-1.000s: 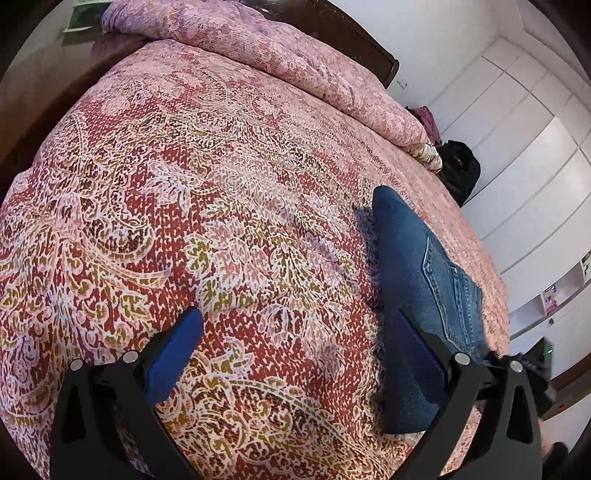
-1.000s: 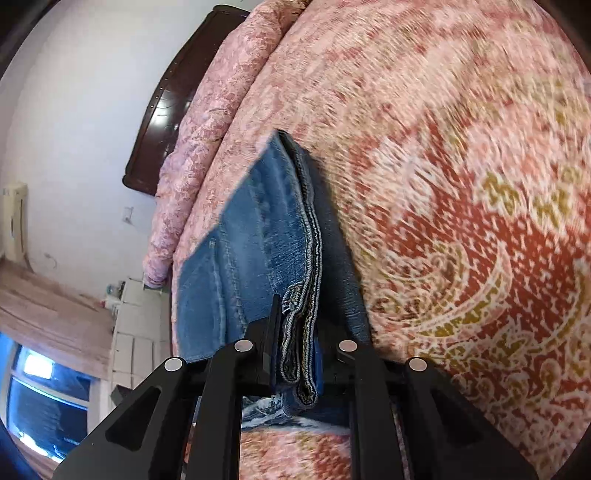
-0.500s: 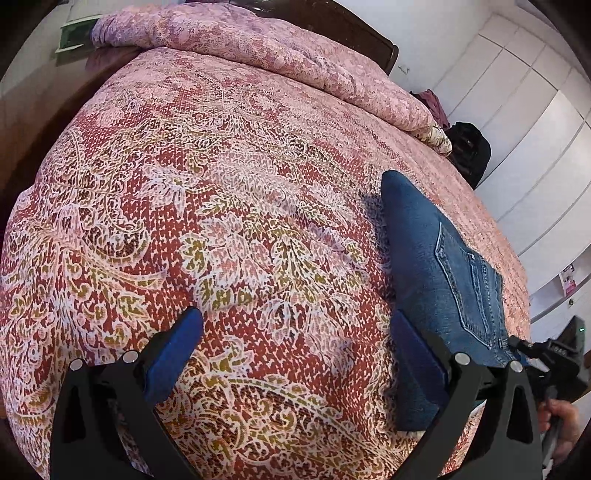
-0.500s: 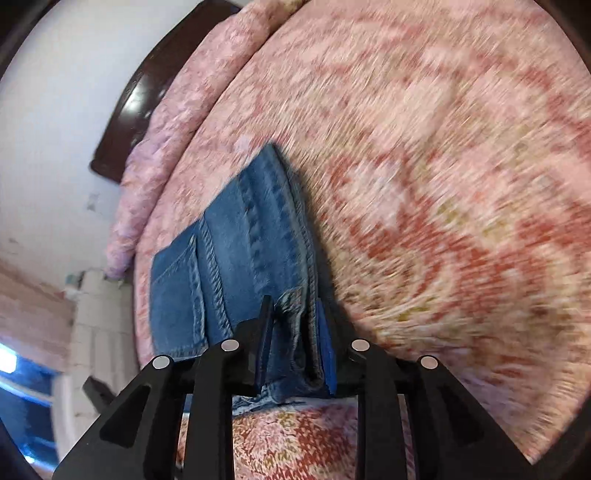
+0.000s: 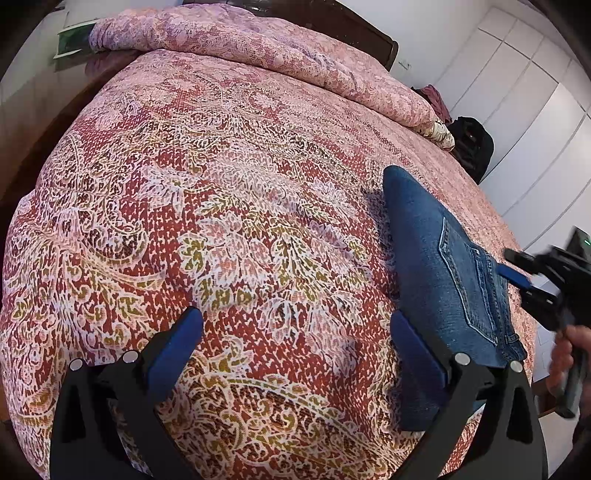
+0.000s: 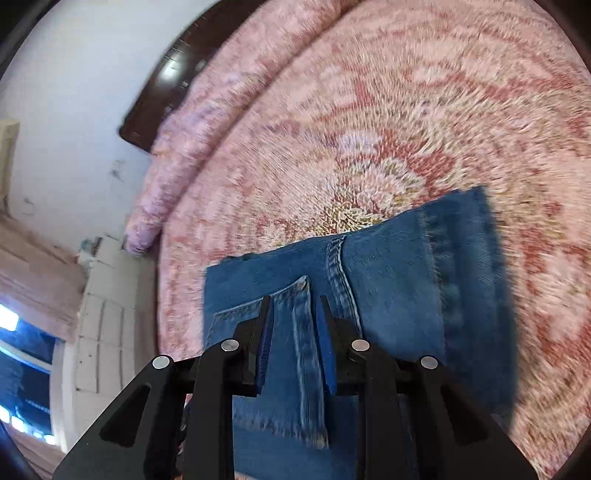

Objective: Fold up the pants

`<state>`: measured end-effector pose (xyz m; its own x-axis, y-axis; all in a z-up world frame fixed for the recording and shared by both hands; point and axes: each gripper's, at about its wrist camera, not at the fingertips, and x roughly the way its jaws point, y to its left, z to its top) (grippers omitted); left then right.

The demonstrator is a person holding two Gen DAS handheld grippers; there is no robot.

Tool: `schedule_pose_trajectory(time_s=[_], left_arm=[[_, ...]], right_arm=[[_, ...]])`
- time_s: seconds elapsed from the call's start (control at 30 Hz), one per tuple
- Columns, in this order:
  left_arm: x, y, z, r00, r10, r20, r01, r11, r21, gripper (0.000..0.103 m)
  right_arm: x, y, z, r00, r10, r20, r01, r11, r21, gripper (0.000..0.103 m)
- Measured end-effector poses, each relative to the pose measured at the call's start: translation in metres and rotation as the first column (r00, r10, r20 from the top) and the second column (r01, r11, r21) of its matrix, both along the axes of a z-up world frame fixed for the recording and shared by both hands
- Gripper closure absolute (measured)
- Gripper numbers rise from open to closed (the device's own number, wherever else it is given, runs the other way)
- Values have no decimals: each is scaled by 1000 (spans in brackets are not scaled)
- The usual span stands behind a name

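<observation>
Tilting downward, the right claw hangs released over folded jeans; left claw gapes empty.

You're working in home bedroom: bed wearing red-pink paisley quilt, rolled pink duvet lying against dark wooden headboard, white wardrobe doors lining wall, black bag sitting beside bed.

Blue jeans — red paisley bedspread
</observation>
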<state>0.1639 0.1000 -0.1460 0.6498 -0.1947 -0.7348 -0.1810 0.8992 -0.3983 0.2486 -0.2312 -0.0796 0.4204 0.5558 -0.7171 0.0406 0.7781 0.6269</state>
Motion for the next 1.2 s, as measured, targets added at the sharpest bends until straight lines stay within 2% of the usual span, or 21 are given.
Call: schedule_pose_trajectory(time_s=[0.07,0.13,0.17,0.27,0.37,0.47,0.53,0.57,0.6,0.67,0.7,0.73,0.8,0.87,0.93,0.97,1.03,1.1,1.13,1.17,1.2], left_arm=[[0,1,0,1000,0,2,0,1000,-8,2],[2,5,1,1000,1,12,-1,999,-51,2],[0,9,1,1000,3,18,-2,997,-73,2],[0,19,5,997,-3,82,21,976,-217,2],[2,14,12,988,-49,148,93,947,-306,2],[10,-7,28,965,-153,215,219,919,-327,2],[16,-18,46,929,-195,315,311,873,-376,2],[25,-27,53,905,-221,364,376,815,-441,2],[30,-33,57,892,-234,387,410,779,-474,2],[51,-52,58,879,-255,402,453,708,-542,2],[60,-58,56,884,-256,391,448,701,-555,2],[70,-63,53,893,-257,370,435,704,-561,2],[91,-71,36,928,-253,272,366,749,-553,2],[110,-74,0,960,-254,117,274,773,-573,2],[110,-69,-19,964,-237,124,263,763,-591,5],[108,-64,-24,973,-194,122,227,753,-617,14],[107,-58,-29,983,-161,91,181,745,-642,22],[109,-64,-23,970,-223,95,236,779,-580,24],[108,-67,-18,966,-239,99,254,794,-552,24],[105,-71,-9,962,-257,97,270,823,-500,18],[102,-74,-2,958,-269,102,285,837,-467,11]], right_arm=[[7,7,-19,998,-10,-54,8,999,-35,80],[7,1,-34,997,-51,-60,53,998,29,81],[6,0,-35,997,-57,-58,60,998,37,86],[2,-5,-39,998,-46,-51,47,998,33,100],[3,-14,-47,994,-69,-81,77,993,95,103],[5,-10,-45,996,-53,-73,57,997,58,103],[4,-11,-44,996,-49,-68,53,997,56,103],[4,-11,-44,997,-47,-65,51,997,59,103],[4,-11,-44,997,-44,-61,47,997,57,103],[3,-11,-43,998,-38,-59,41,998,54,103],[3,-12,-44,997,-37,-61,41,998,57,103],[4,-13,-44,997,-36,-65,41,997,64,103],[5,-14,-45,997,-29,-66,34,997,72,103],[4,-15,-46,998,-23,-64,28,996,79,103],[3,-15,-46,998,-17,-61,22,996,85,103],[3,-15,-45,998,-14,-64,19,997,80,103],[2,-12,-37,997,-1,-75,4,999,40,103],[-2,-7,-18,999,9,-41,-9,1000,-8,102],[-3,-4,-11,1000,24,-13,-24,1000,5,102],[-3,0,-4,999,48,14,-48,998,36,102],[-2,7,2,997,79,26,-81,995,65,102]])
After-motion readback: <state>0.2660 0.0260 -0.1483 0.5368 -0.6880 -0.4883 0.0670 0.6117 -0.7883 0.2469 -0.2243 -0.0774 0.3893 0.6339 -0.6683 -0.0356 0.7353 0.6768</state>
